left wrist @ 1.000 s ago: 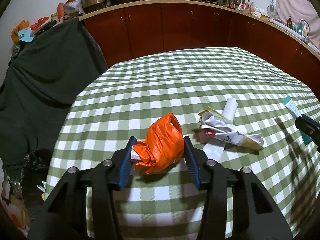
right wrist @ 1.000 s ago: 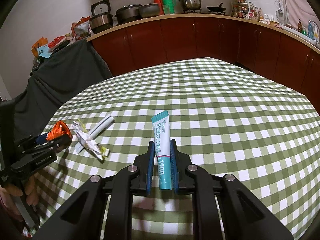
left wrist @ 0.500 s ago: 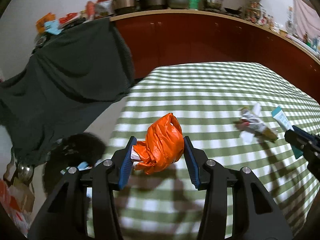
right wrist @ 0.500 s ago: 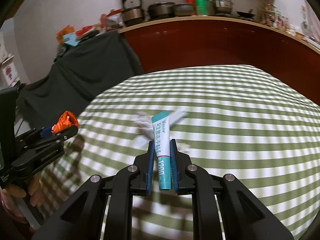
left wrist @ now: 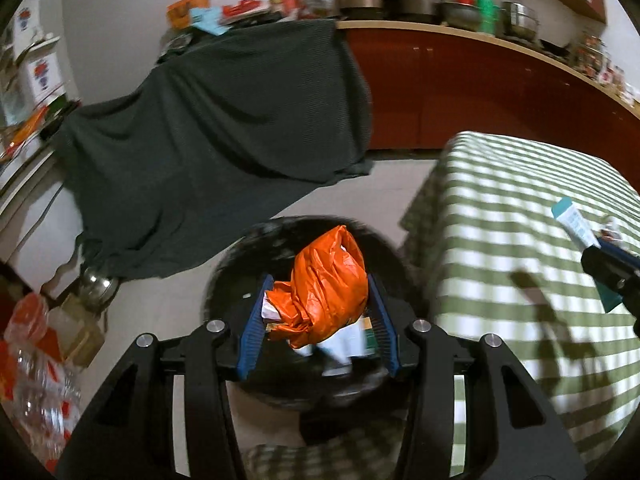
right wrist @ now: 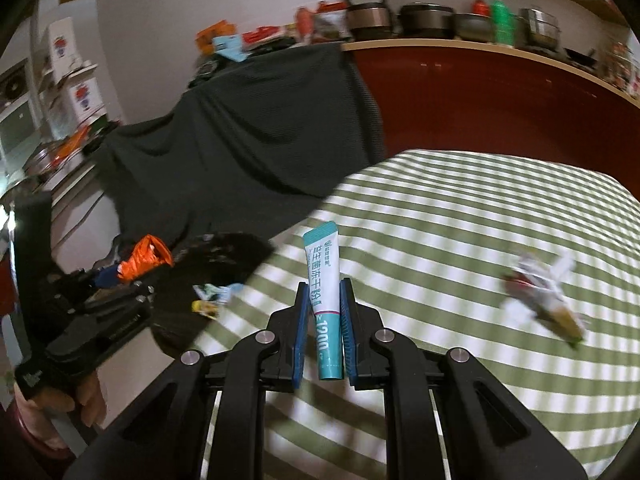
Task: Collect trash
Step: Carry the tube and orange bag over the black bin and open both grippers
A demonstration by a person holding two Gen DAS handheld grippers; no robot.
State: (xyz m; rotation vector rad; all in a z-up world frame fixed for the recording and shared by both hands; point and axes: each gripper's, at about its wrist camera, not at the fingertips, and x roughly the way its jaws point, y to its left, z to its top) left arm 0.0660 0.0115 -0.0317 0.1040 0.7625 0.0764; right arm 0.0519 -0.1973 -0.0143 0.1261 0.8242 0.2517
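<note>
A crumpled orange plastic bag (left wrist: 326,286) is clamped in my left gripper (left wrist: 318,306), which hangs over a black-lined trash bin (left wrist: 240,256) on the floor beside the table. Inside the bin lie a few wrappers (left wrist: 346,342). My right gripper (right wrist: 324,306) is shut on a white and teal tube (right wrist: 323,280) above the green checked tablecloth (right wrist: 460,240). A crumpled paper wrapper (right wrist: 540,292) lies on the cloth to the right. In the right wrist view my left gripper (right wrist: 132,276) with the orange bag (right wrist: 146,258) shows at left, held by a hand (right wrist: 84,400).
A dark cloth (left wrist: 208,152) drapes over furniture behind the bin (right wrist: 224,256). Red cabinets (left wrist: 480,92) carry a counter with pots (left wrist: 412,0). Clear plastic bottles (left wrist: 36,380) and a metal pot (left wrist: 96,284) stand on the floor at left.
Both grippers swung left, off the table's middle toward its edge. The left one now hangs over the bin with the orange bag; the paper wrapper has slid to the right of view.
</note>
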